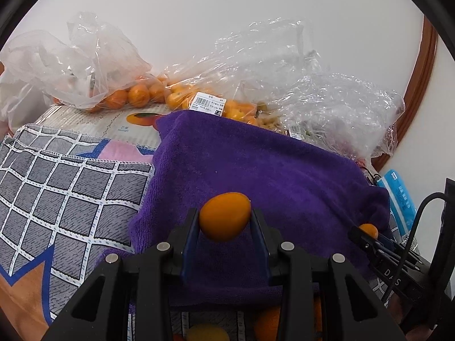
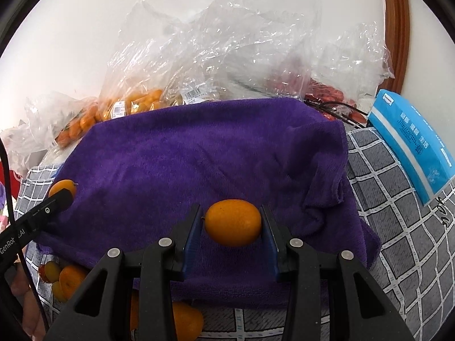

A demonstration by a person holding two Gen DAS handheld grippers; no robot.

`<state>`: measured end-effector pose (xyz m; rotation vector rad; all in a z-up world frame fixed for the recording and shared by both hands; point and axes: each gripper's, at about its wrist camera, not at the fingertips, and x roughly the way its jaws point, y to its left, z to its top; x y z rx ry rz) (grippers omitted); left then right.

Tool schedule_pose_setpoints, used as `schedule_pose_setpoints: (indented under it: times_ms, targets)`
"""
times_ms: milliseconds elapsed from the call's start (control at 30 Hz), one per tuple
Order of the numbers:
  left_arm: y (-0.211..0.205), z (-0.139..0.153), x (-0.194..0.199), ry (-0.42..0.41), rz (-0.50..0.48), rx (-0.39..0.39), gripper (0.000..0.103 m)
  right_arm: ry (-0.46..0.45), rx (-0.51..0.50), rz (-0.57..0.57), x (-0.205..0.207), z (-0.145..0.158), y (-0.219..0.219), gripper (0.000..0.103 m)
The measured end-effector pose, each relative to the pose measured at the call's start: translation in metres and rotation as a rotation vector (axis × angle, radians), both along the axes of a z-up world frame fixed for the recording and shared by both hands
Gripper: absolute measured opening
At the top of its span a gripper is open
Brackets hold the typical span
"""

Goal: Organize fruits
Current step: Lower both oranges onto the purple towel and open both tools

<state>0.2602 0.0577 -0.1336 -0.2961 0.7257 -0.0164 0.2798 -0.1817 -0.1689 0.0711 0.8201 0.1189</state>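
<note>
Two small orange kumquats are up in the air here, one per gripper. The left gripper (image 1: 224,218) has its jaws narrowed onto a kumquat (image 1: 225,216), the blue pads pressing its two sides, the fruit sitting right at the fingertips above the purple towel (image 1: 256,167). The right gripper (image 2: 232,221) matches it: a second kumquat (image 2: 233,222) lies lengthwise between the pads, pinched at both ends, also over the towel. In the right wrist view the left tool pokes in at the left edge with its fruit at the tip, and white lettering on its body reads "GenRo…AI", partly cut off; in the left wrist view the right tool shows "DAS" on its side. Below the towel's near edge, a few loose orange fruits (image 2: 69,282) sit on the grey checked cloth (image 2: 398,227); the exact number cannot be told since the grippers cover some. Behind the towel, clear plastic bags (image 1: 113,85) hold more orange fruit, at least three bags in the left view, and one carries a white barcode price label (image 1: 209,104) with "7.2" in a black box, the rest too small to read. A blue packet (image 2: 409,145) with white print, unreadable, leans at the right.
</note>
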Motion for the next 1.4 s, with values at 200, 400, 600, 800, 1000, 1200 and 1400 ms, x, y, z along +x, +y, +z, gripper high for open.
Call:
schedule_pose_setpoints:
  times_ms: [200, 400, 600, 800, 1000, 1200, 1400]
  targets:
    - [-0.002, -0.001, 0.001, 0.003, 0.002, 0.016, 0.034, 0.004, -0.002, -0.002, 0.001, -0.001, 0.0, 0.04]
    - [-0.003, -0.002, 0.002, 0.008, 0.001, 0.031, 0.035, 0.009, -0.008, -0.003, 0.001, -0.002, 0.0, 0.04]
    - [-0.004, -0.002, 0.002, 0.011, 0.001, 0.04, 0.035, 0.008, -0.017, -0.002, 0.002, -0.003, 0.0, 0.04]
    - [-0.004, -0.002, 0.003, 0.009, -0.001, 0.035, 0.035, 0.007, -0.015, -0.004, 0.001, -0.002, -0.001, 0.042]
    - [-0.002, 0.003, -0.001, -0.014, -0.021, -0.007, 0.049, -0.02, -0.019, -0.016, -0.004, 0.002, -0.002, 0.056]
    - [-0.002, 0.007, -0.003, -0.023, -0.013, -0.005, 0.054, -0.052, -0.051, -0.019, -0.009, 0.007, 0.002, 0.062]
    - [0.004, 0.011, -0.009, -0.039, 0.01, -0.036, 0.057, -0.079, -0.041, 0.003, -0.017, 0.013, 0.006, 0.064]
